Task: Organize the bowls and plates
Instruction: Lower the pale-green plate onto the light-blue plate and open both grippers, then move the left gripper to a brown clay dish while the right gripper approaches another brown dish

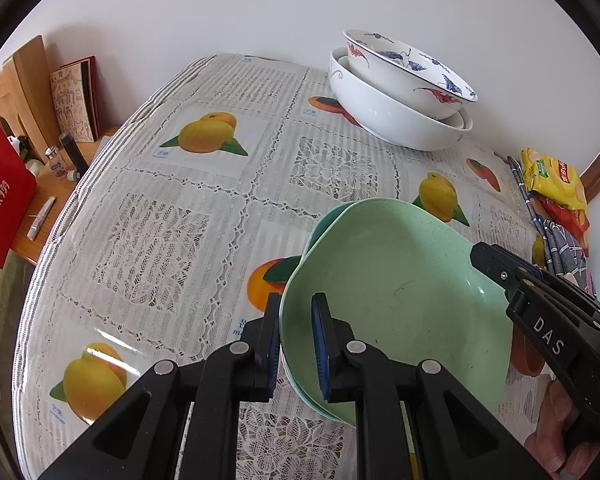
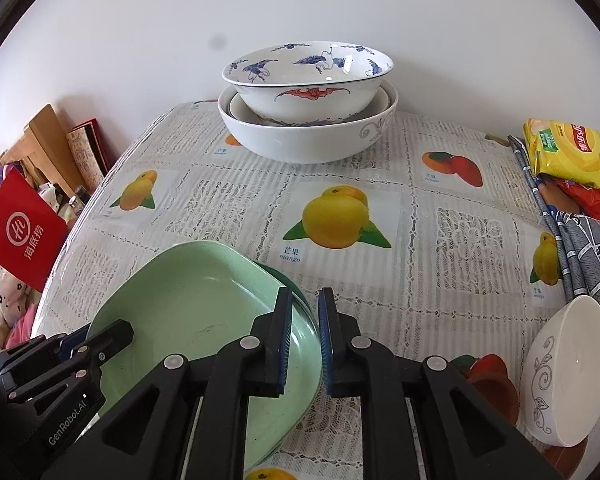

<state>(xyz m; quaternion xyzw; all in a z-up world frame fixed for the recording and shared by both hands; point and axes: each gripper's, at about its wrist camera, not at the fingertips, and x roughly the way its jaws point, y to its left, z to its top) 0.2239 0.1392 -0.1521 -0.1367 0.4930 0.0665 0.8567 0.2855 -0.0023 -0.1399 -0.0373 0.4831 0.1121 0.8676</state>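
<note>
A light green plate (image 1: 400, 292) lies on top of a darker green one (image 1: 324, 220) over the fruit-print tablecloth (image 1: 204, 216). My left gripper (image 1: 296, 340) is shut on the stack's near-left rim, one finger outside and one inside. My right gripper (image 2: 305, 328) straddles the opposite rim (image 2: 306, 312), with its pads standing just off it, open. Each gripper shows in the other's view: the right gripper (image 1: 490, 258) at the plate's far right, the left gripper (image 2: 118, 332) at the plate's left. At the back, a crane-patterned bowl (image 2: 308, 92) nests in a big white bowl (image 2: 300, 140).
A small white bowl with a grey scroll print (image 2: 568, 368) lies tipped at the right edge. Snack bags (image 2: 568, 152) and a blue checked cloth (image 2: 588, 248) lie along the right side. A red bag (image 2: 20, 232) and clutter stand beyond the table's left edge.
</note>
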